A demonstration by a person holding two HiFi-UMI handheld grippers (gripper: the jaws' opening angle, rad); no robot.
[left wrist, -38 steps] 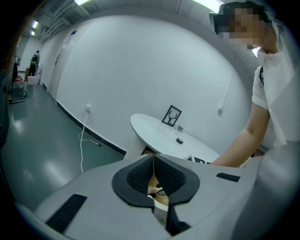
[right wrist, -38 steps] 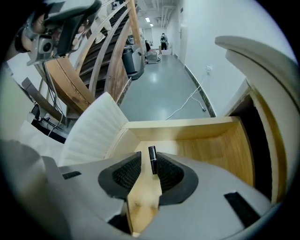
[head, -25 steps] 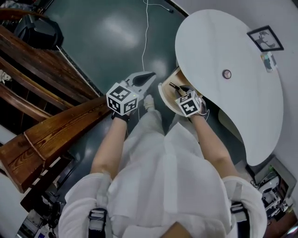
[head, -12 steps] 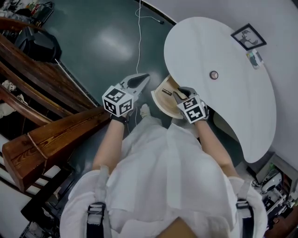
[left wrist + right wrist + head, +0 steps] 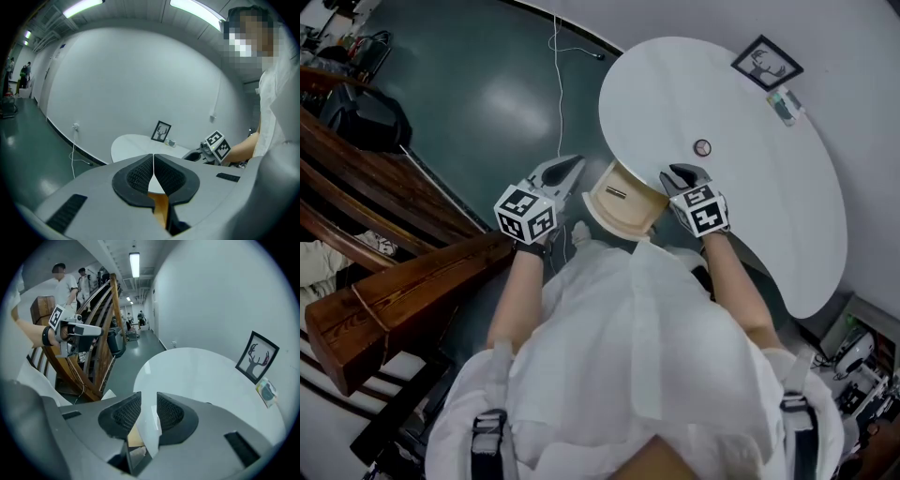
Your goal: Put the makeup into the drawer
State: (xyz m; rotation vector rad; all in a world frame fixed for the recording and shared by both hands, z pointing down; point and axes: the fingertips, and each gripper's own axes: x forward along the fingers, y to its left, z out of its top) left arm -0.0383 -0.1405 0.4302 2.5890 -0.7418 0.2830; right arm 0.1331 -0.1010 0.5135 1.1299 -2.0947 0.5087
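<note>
Right gripper (image 5: pixel 680 174) hangs open, empty, beside drawer (image 5: pixel 624 201)

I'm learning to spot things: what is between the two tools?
The pulled-out wooden drawer, with a slim dark item lying inside, sits between the left tool and the right tool. The head view shows it.

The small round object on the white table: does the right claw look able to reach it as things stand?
Probably yes. The right claw hovers over the near edge of the white table, jaws apart and empty; the small round object lies just ahead of it, with nothing standing between them.
</note>
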